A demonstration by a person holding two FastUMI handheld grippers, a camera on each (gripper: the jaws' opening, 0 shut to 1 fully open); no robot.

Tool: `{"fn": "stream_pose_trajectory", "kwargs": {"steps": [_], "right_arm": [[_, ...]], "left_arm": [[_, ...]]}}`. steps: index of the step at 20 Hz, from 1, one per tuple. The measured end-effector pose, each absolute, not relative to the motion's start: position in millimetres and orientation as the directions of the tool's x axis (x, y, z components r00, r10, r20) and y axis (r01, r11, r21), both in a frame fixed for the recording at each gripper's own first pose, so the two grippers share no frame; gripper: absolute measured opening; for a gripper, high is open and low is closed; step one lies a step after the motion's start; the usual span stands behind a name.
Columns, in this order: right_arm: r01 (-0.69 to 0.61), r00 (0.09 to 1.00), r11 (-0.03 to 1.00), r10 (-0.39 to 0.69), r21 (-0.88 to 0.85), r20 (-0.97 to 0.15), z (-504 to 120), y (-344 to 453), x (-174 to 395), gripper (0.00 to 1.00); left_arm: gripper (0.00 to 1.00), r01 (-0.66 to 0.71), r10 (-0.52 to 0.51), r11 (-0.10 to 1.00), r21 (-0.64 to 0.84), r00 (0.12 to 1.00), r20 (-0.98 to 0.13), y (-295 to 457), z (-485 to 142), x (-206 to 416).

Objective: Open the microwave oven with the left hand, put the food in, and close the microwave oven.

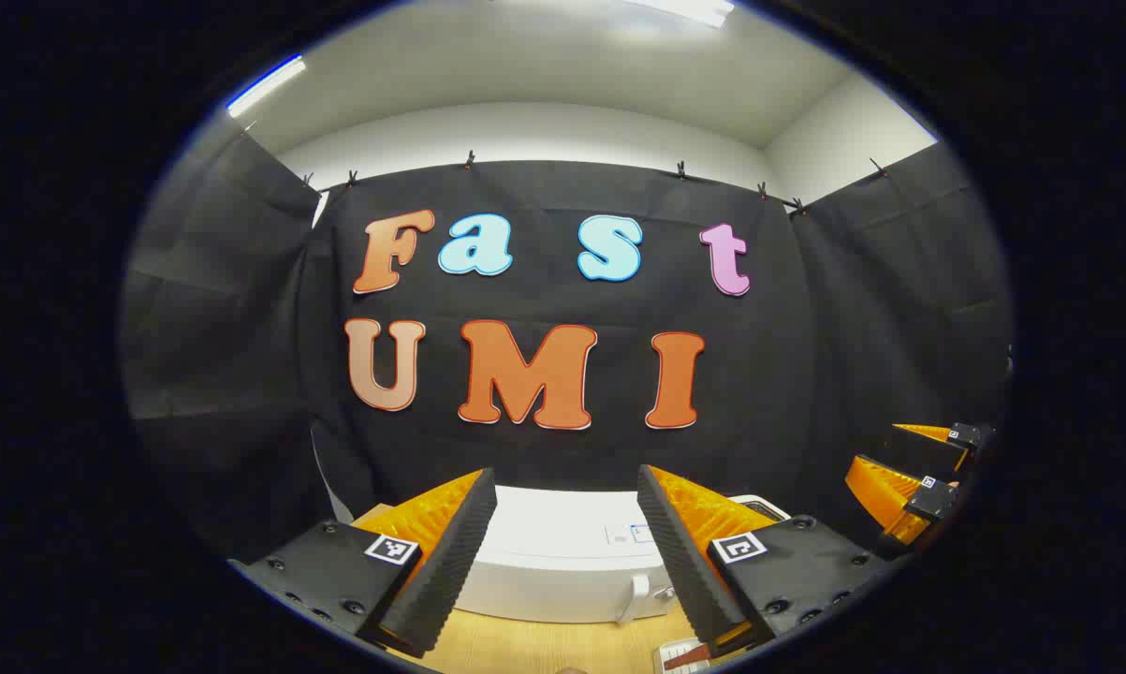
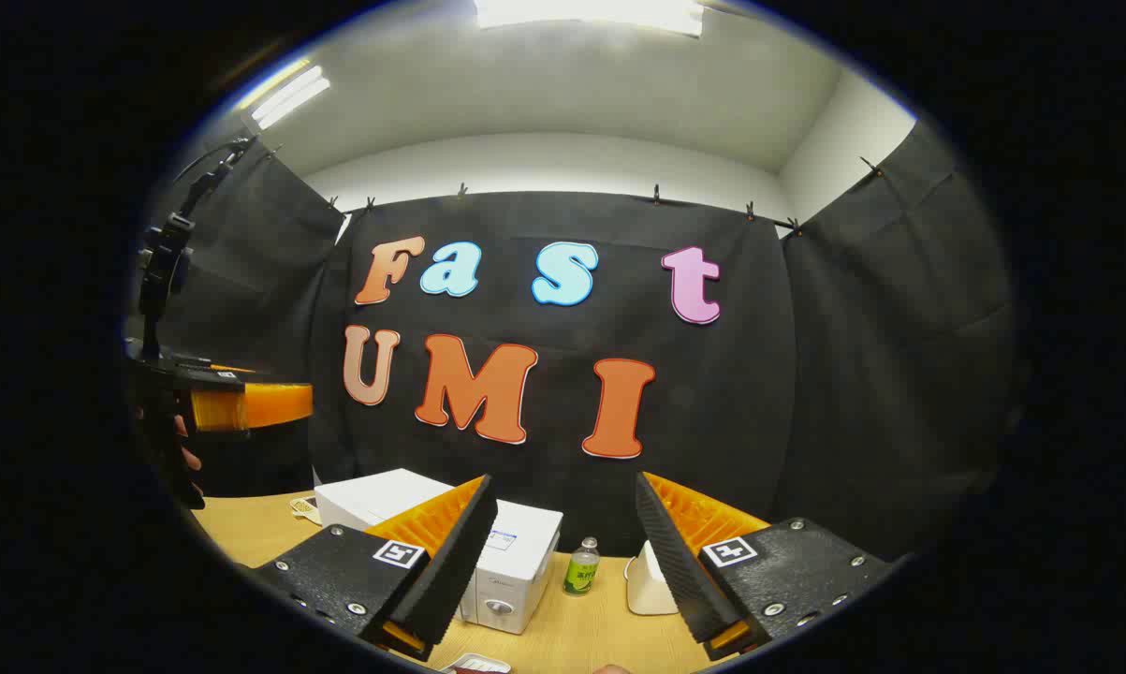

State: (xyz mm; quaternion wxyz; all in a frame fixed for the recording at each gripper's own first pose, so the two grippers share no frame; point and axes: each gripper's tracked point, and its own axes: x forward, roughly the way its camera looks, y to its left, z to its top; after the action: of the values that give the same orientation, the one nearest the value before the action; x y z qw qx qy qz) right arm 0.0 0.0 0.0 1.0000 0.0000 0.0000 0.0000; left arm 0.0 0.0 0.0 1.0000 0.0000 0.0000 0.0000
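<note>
Wooden table [image 2: 609, 637]: microwave [image 2: 511, 562] door shut, untouched. Left gripper [image 1: 567, 552] and right gripper [image 2: 567, 562] both released, holding nothing. Everything left to do.

Left claw [image 1: 567, 552] fingers: each carries a square black-and-white coded marker; a pattern, no words.
Right claw [image 2: 567, 562] fingers: the same kind of square coded marker on each, nothing to read.
Microwave oven [image 1: 563, 562] top: a small sticker with a blue patch, its print too small to read.
Microwave oven front, right gripper view: a faint line of print above the knob, blurred.
Green bottle [image 2: 580, 567]: a label with marks too small to make out.
Card [image 1: 682, 652] at the counter [image 1: 525, 646] edge: printed rows, illegible.
</note>
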Motion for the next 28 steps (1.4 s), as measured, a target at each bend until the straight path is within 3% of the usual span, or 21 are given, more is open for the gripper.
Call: {"fn": "stream_pose_trajectory", "kwargs": {"steps": [5,6,8,11,14,15,19,21,24,28], "right_arm": [[0.003,1.0,1.0,-0.002,0.018,-0.024,-4.9,-16.1,1.0,0.92],[0.004,1.0,1.0,-0.004,0.024,-0.023,-5.8,-19.8,1.0,0.92],[0.013,1.0,0.999,-0.012,0.035,-0.024,-6.3,-27.5,2.1,0.92],[0.028,0.999,0.998,-0.027,0.055,-0.029,-9.2,-35.7,4.8,0.92],[0.026,0.999,0.997,-0.024,0.077,-0.03,-10.1,-38.4,3.9,0.92],[0.027,0.999,0.996,-0.025,0.086,-0.026,-8.8,-38.6,4.2,0.92],[0.045,0.999,0.993,-0.044,0.106,-0.011,-4.4,-43.1,5.4,0.94],[0.059,0.998,0.991,-0.059,0.119,0.002,0.1,-46.0,4.7,0.94],[0.079,0.997,0.988,-0.08,0.131,0.002,0.2,-48.2,4.4,0.94],[0.089,0.996,0.989,-0.088,0.119,-0.015,-7.2,-42.0,1.9,0.94]], "left_arm": [[1.0,-0.03,0.03,0.999,-0.01,1.0,0.004,-0.5,8.5,-4.7],[0.96,-0.039,0.039,0.999,-0.007,0.999,0.001,0.2,8.8,-5.7],[1.0,-0.051,0.051,0.999,0.002,0.999,-0.002,-0.2,10.3,-7.8],[0.96,-0.062,0.062,0.998,0.027,0.998,0.001,-1.8,12.4,-8.3],[1.0,-0.073,0.072,0.996,0.051,0.997,0.015,-1.8,15.9,-10.0],[0.96,-0.077,0.075,0.996,0.055,0.997,0.022,-1.3,16.8,-10.4],[1.0,-0.1,0.097,0.992,0.08,0.995,0.04,7.1,15.1,-12.0],[0.96,-0.112,0.107,0.988,0.109,0.993,0.053,11.6,14.8,-11.4],[1.0,-0.095,0.088,0.986,0.134,0.994,0.059,6.1,4.9,-7.7],[0.98,-0.027,0.021,0.989,0.143,0.999,0.043,-17.4,-20.9,2.5]]}}
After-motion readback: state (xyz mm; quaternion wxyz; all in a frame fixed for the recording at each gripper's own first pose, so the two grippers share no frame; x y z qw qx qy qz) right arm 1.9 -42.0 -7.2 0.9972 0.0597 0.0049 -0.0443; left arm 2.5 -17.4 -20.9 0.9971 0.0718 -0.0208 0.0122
